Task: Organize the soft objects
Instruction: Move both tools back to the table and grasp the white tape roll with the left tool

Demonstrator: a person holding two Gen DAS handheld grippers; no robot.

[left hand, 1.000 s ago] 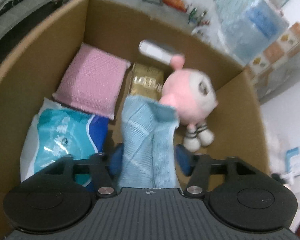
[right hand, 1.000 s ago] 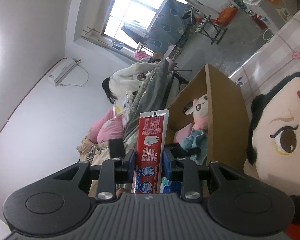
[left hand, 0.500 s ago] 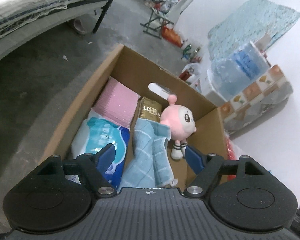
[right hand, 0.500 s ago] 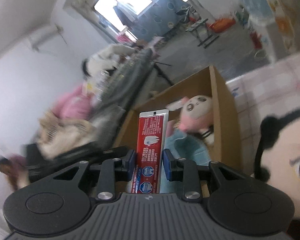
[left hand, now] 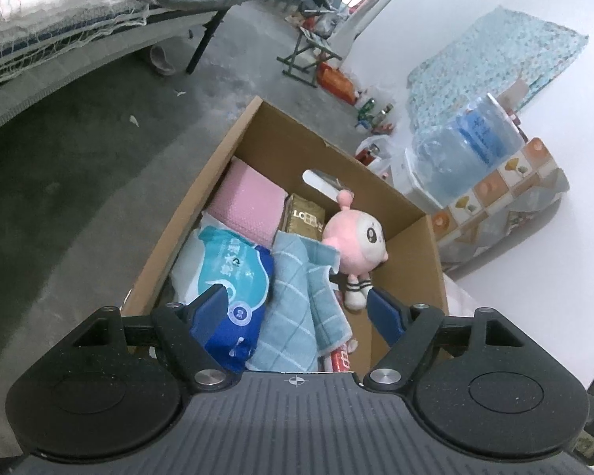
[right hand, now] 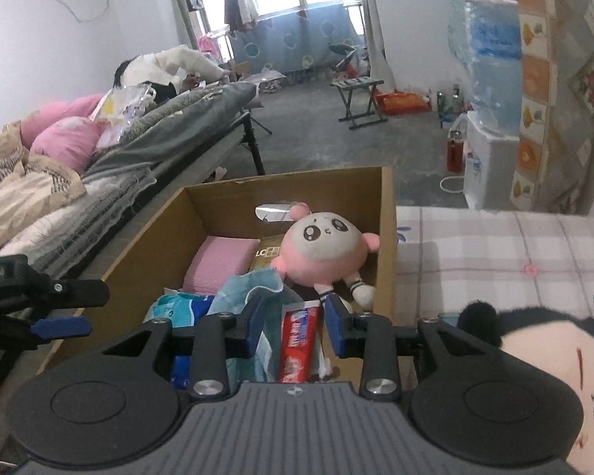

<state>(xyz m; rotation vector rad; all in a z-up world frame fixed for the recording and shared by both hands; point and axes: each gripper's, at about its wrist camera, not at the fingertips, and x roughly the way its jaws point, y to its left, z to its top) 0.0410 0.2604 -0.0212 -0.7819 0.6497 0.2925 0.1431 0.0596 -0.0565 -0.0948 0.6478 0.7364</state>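
Red toothpaste tube [right hand: 299, 346] lies in the near right of the cardboard box [right hand: 386, 237] beside the blue towel [left hand: 297, 308], light, squashy, slick, best pinched mid-body; right gripper [right hand: 293, 326] jaws released around it, left gripper [left hand: 297, 308] spread, empty.

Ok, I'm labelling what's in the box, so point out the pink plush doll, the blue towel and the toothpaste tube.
pink plush doll [right hand: 322, 239]: right wrist view, on its pale face.
blue towel [left hand: 297, 301]: left wrist view, on the middle of the folded cloth.
toothpaste tube [right hand: 299, 340]: right wrist view, on its red printed body.
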